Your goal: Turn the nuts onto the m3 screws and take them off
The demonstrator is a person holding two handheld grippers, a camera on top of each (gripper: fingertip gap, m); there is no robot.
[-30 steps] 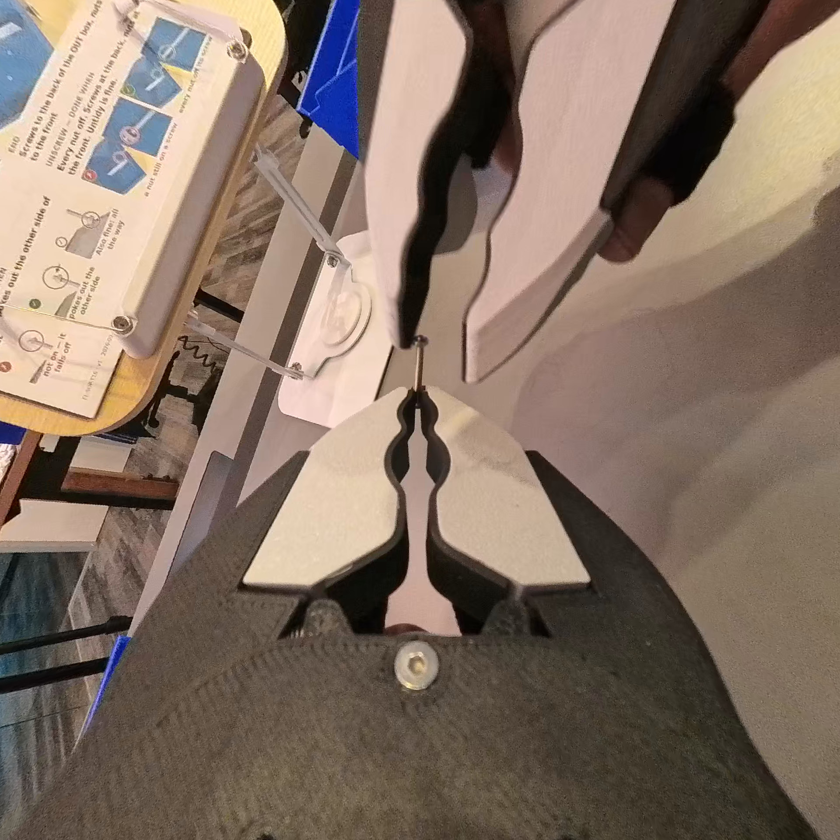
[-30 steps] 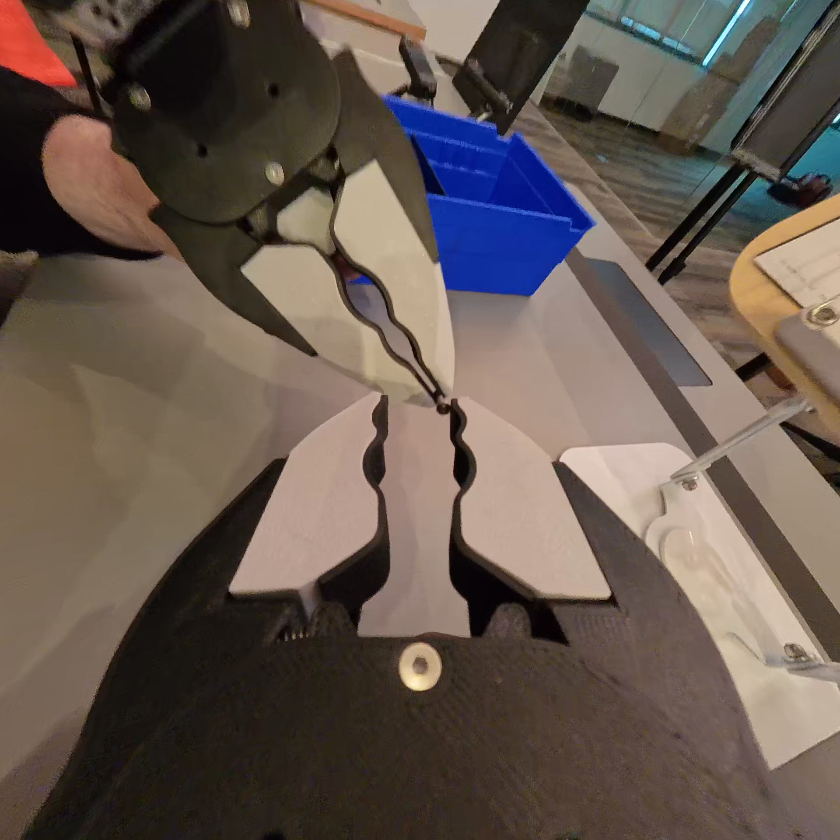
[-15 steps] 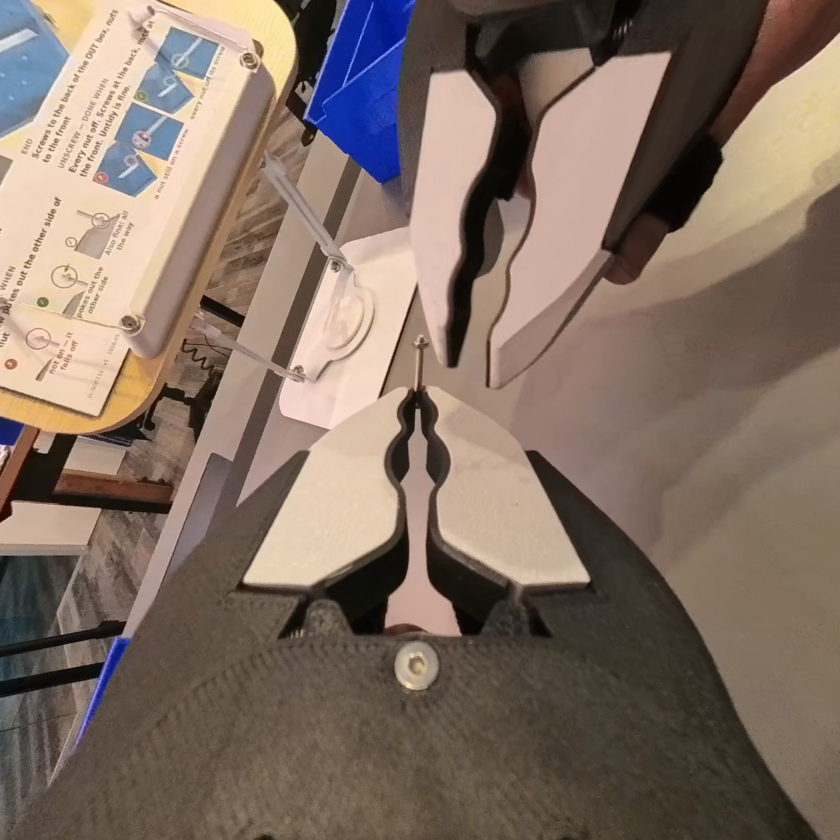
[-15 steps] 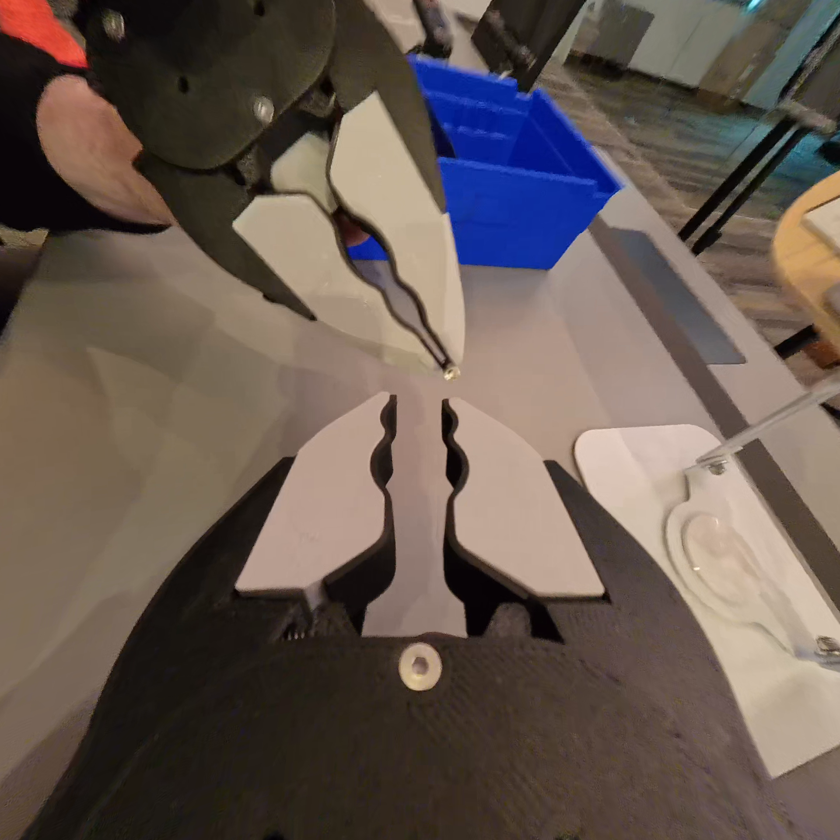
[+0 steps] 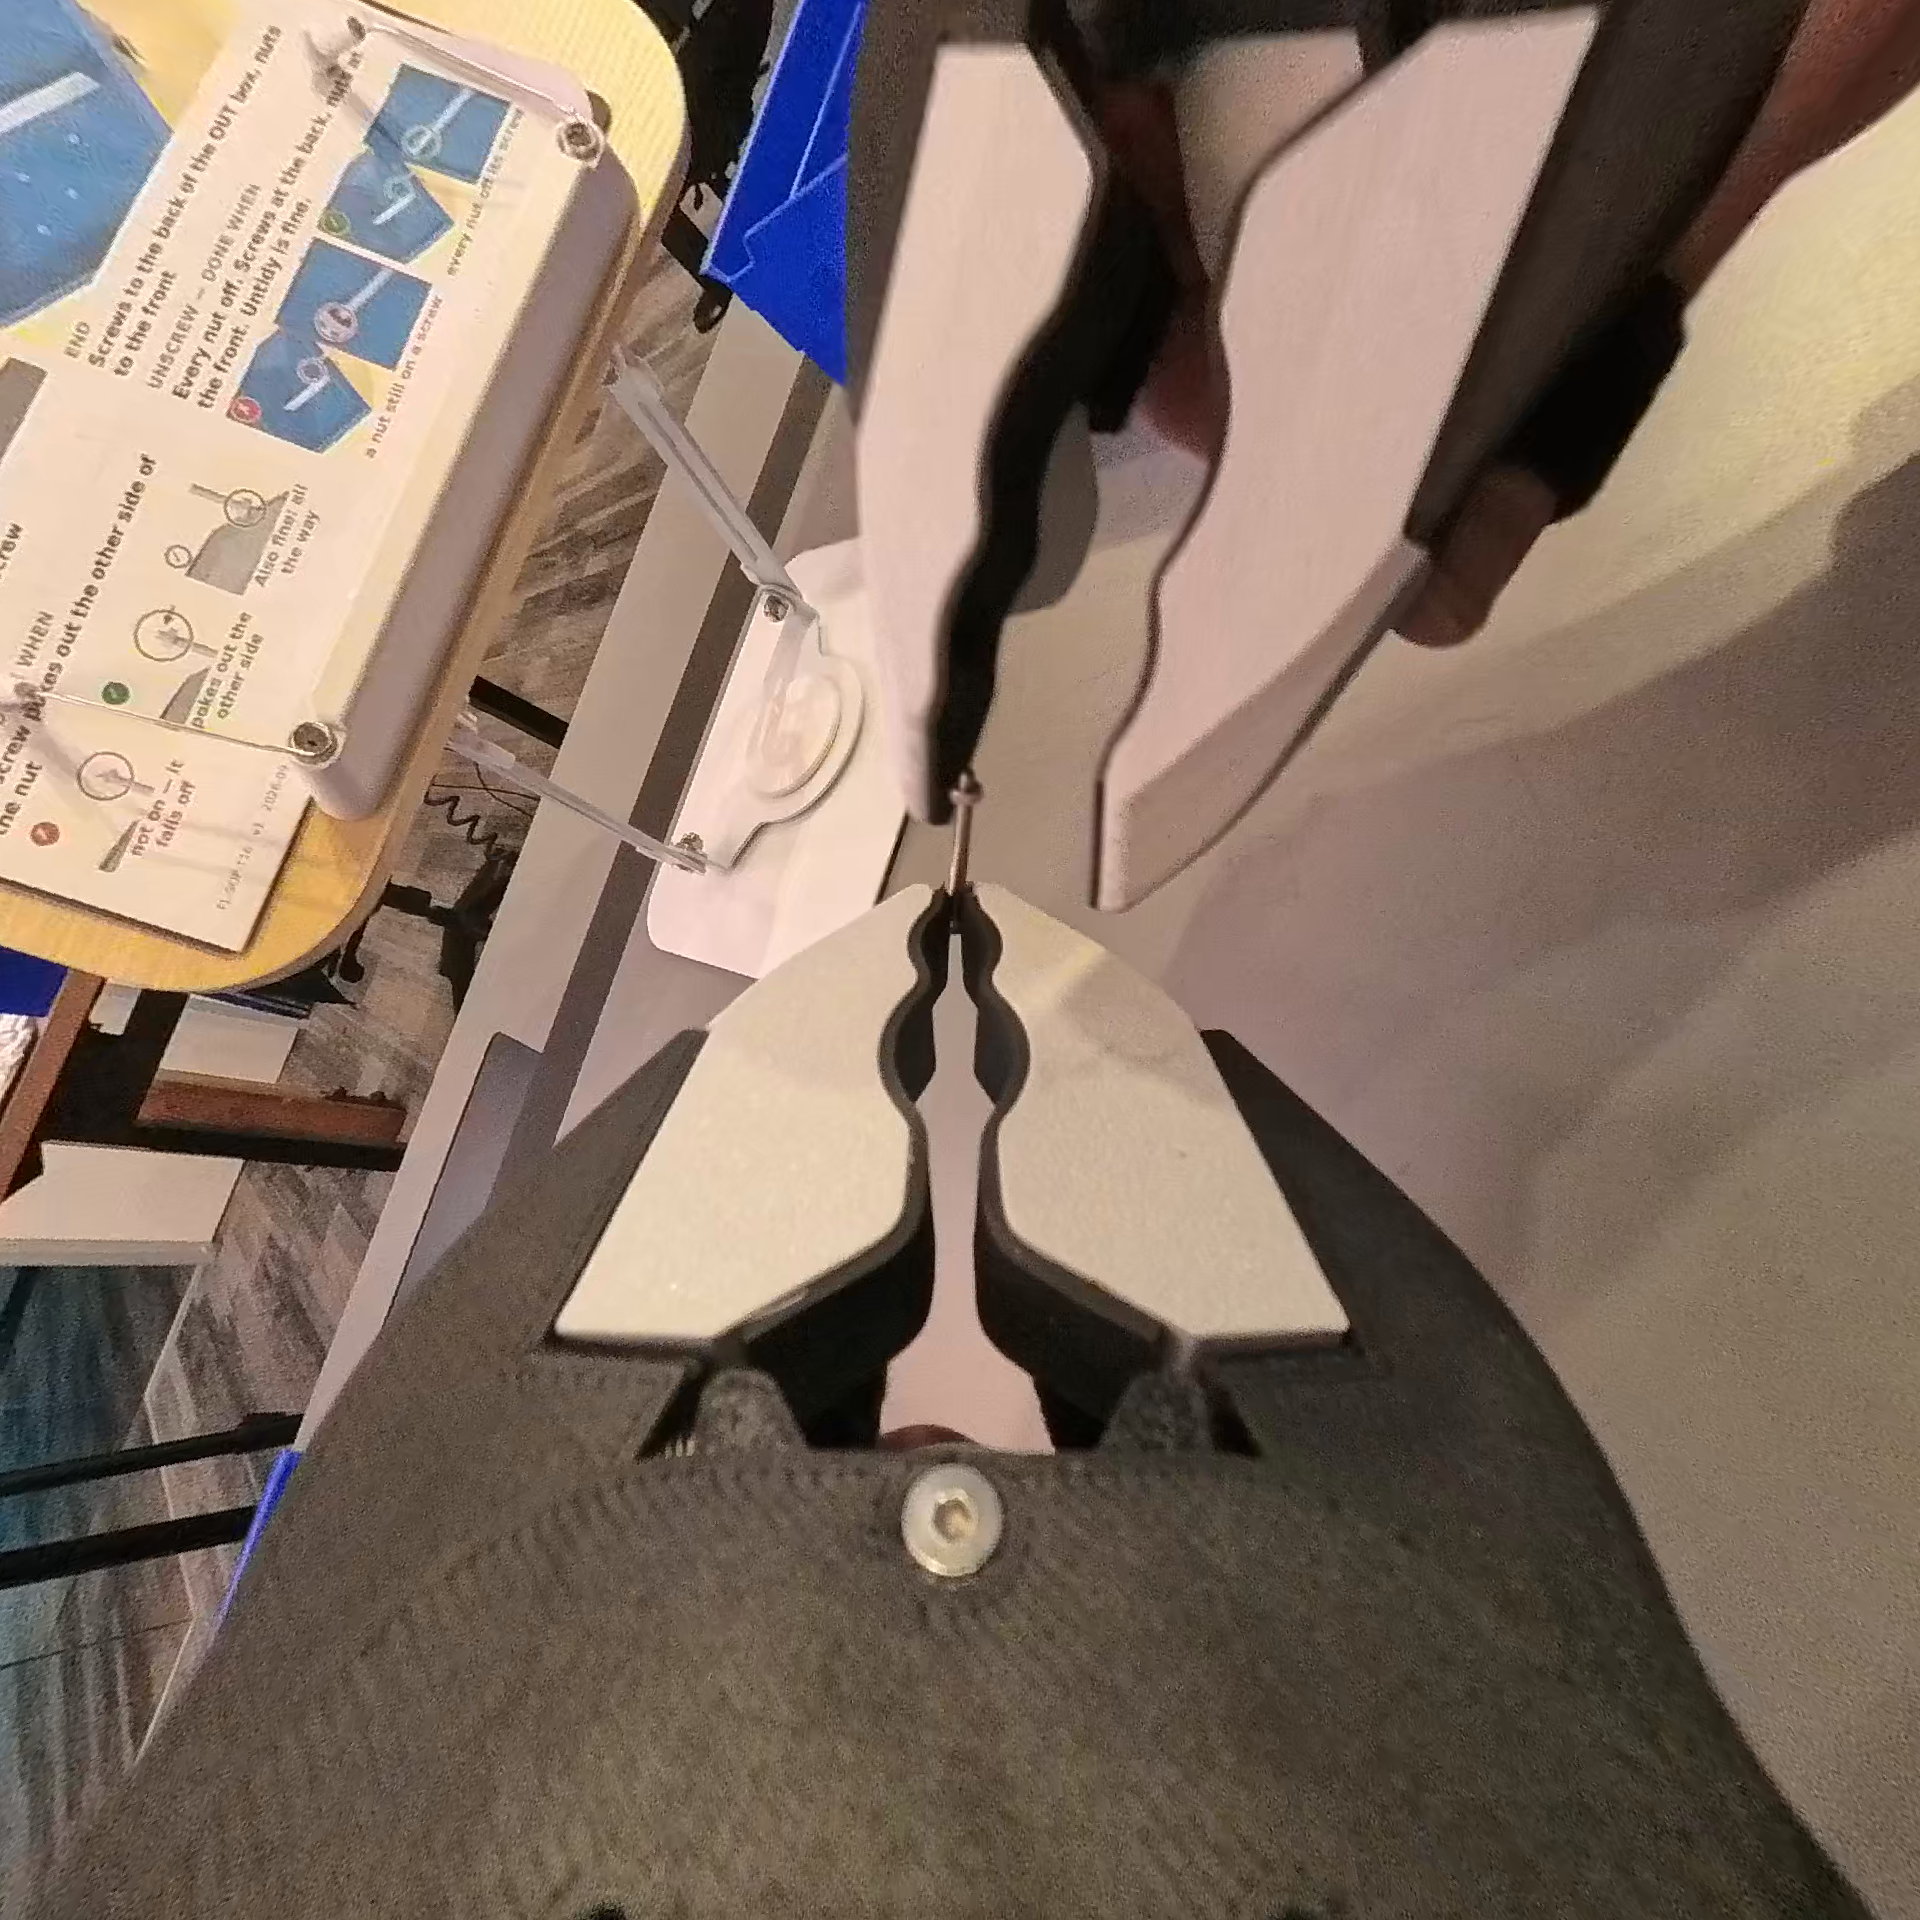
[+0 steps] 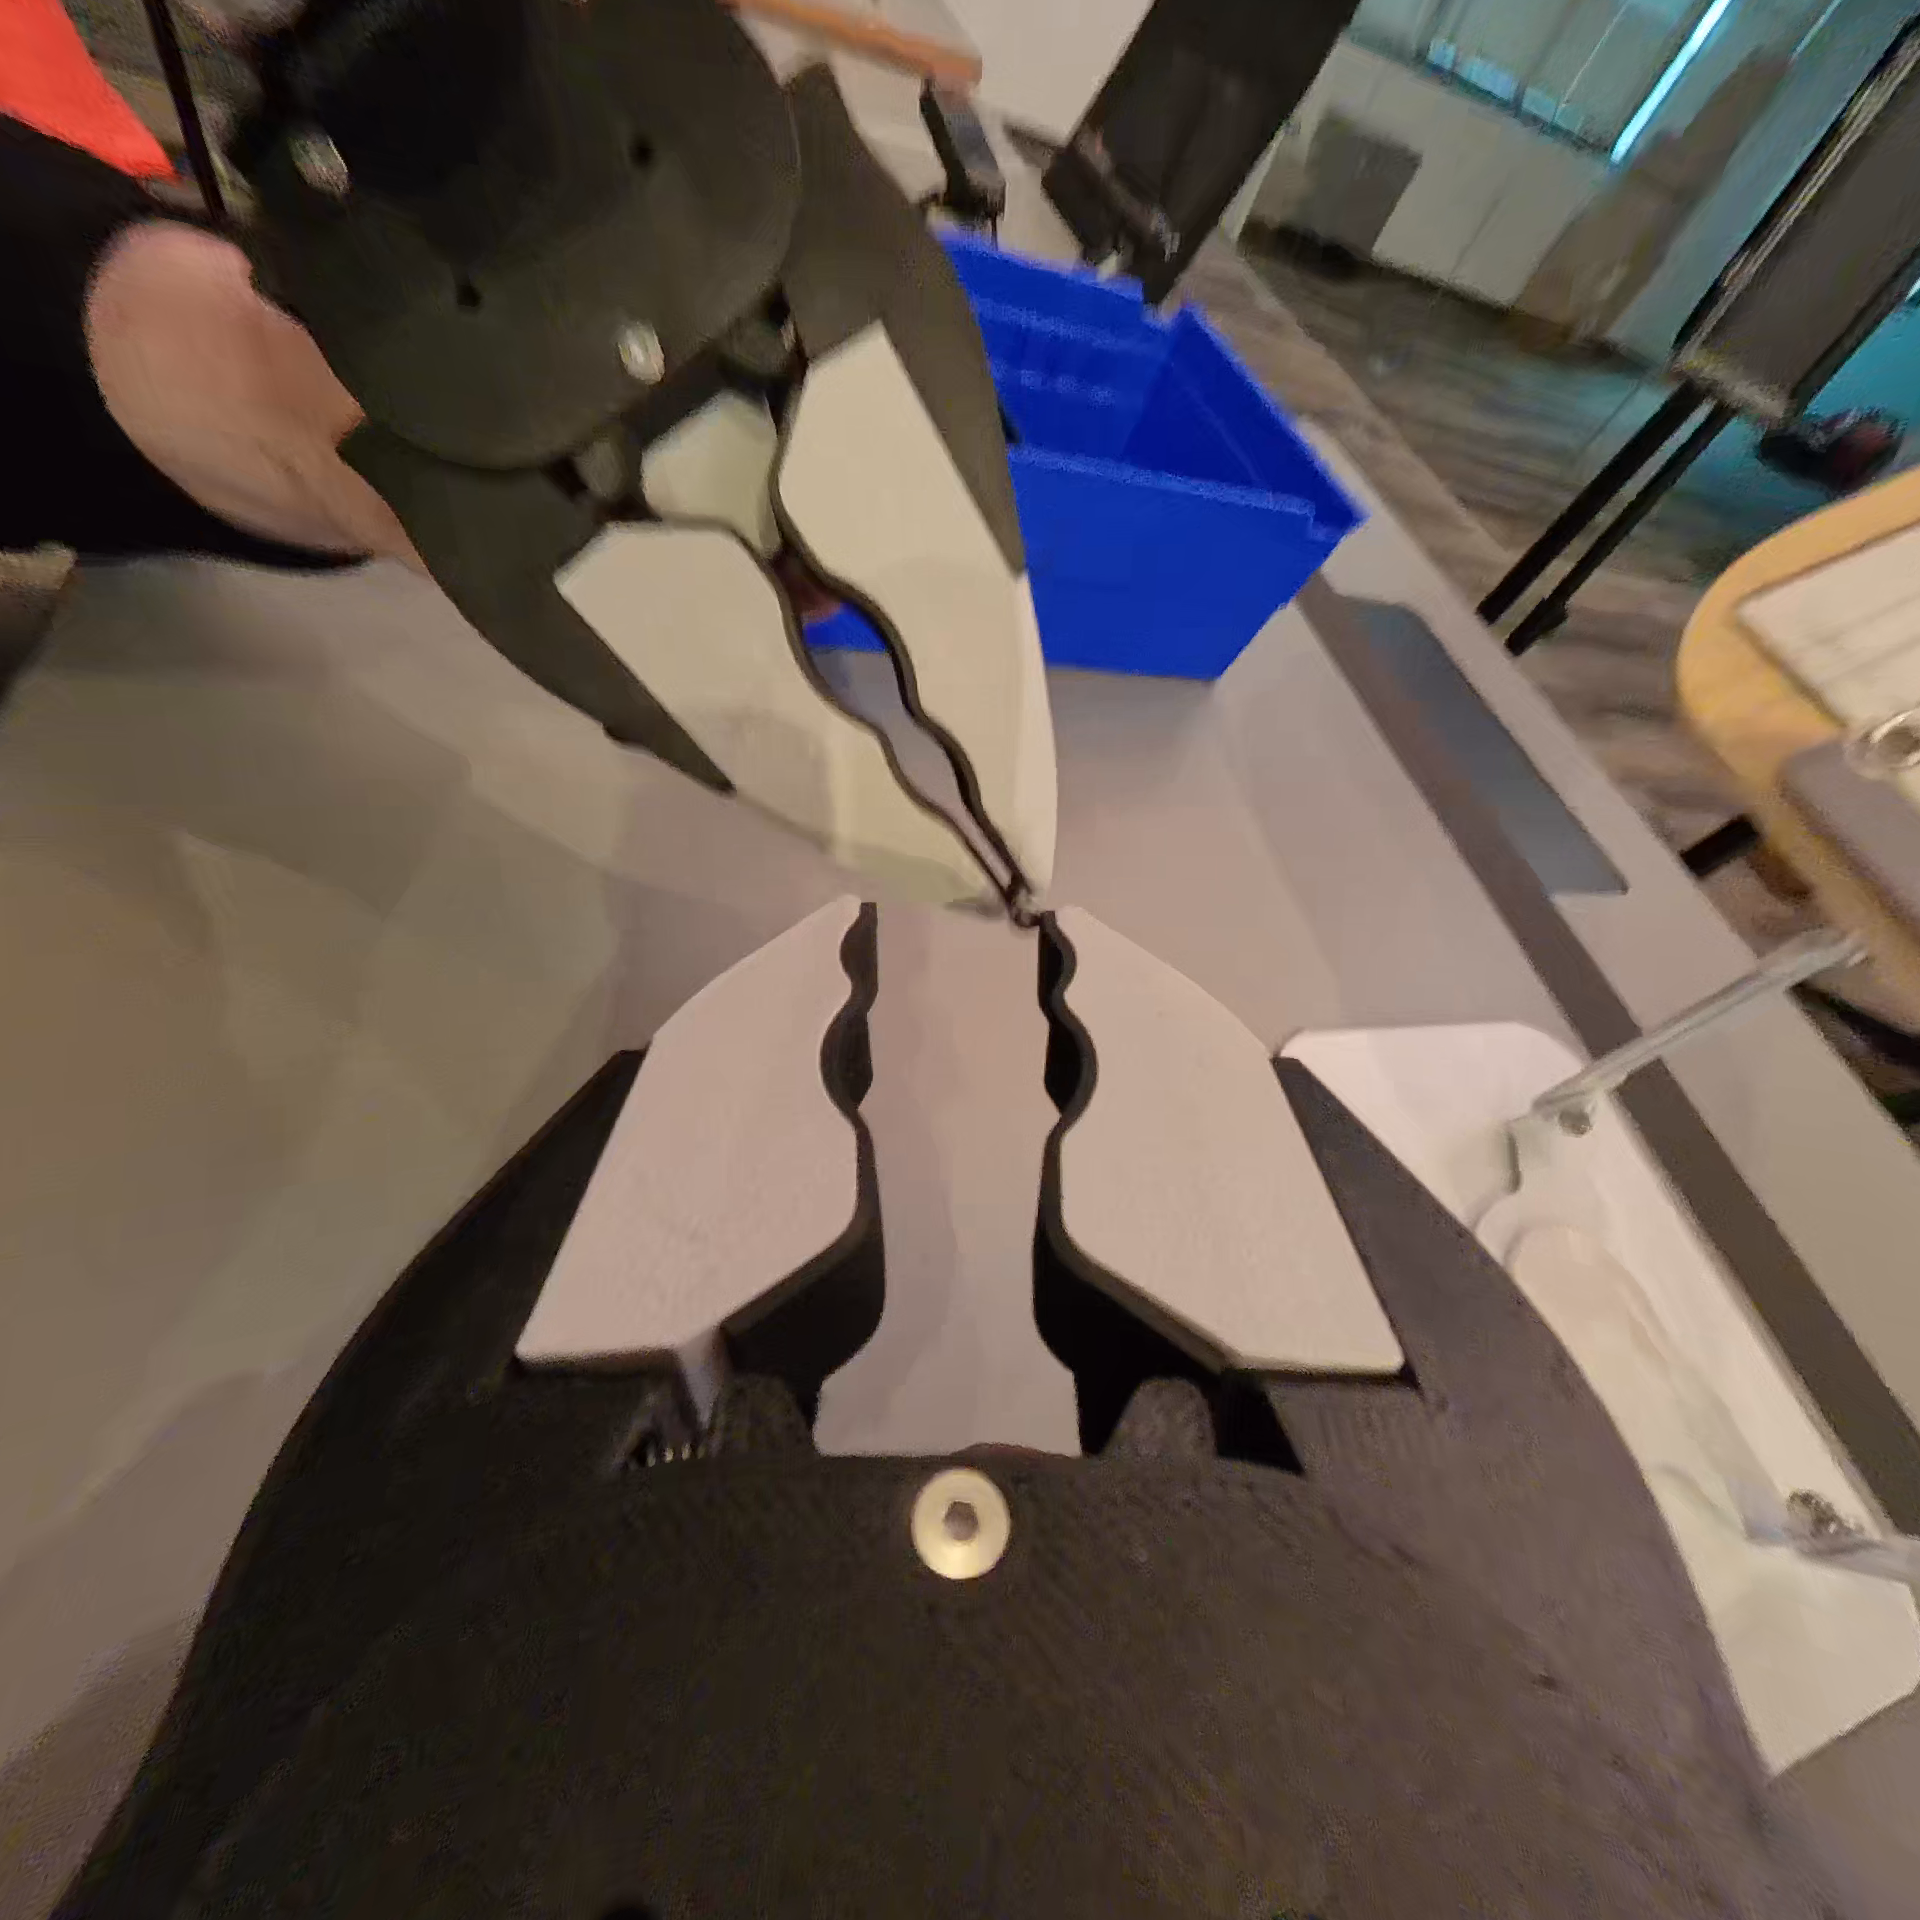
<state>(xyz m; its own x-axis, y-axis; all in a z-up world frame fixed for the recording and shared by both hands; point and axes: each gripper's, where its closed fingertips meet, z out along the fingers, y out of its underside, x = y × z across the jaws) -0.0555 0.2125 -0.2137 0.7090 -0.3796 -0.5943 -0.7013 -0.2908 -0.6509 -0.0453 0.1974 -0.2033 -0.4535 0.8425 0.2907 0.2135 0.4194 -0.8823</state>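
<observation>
My left gripper (image 5: 956, 902) is shut on a thin M3 screw (image 5: 962, 847) that sticks out past its tips. A small nut (image 5: 968, 790) sits at the screw's far end. My right gripper (image 5: 1023, 842) comes in from above, open. One of its fingertips (image 5: 935, 795) touches the nut; the other stands apart to the right. In the right wrist view my right gripper (image 6: 956, 920) is open, and the nut (image 6: 1023, 914) lies against its right fingertip (image 6: 1051, 927). The left gripper (image 6: 1013, 896) reaches in from the upper left, shut.
Both grippers hover over a grey table (image 5: 1558, 1039). A blue bin (image 6: 1143, 540) stands at the far side. A white pad with a clear acrylic stand (image 5: 790, 707) lies near the table edge. An instruction sheet (image 5: 260, 416) rests on a yellow side table.
The right gripper touched the nut, drew off from the screw tip half a second ago, and is now back with one finger on the nut. The left gripper kept hold of the screw.
</observation>
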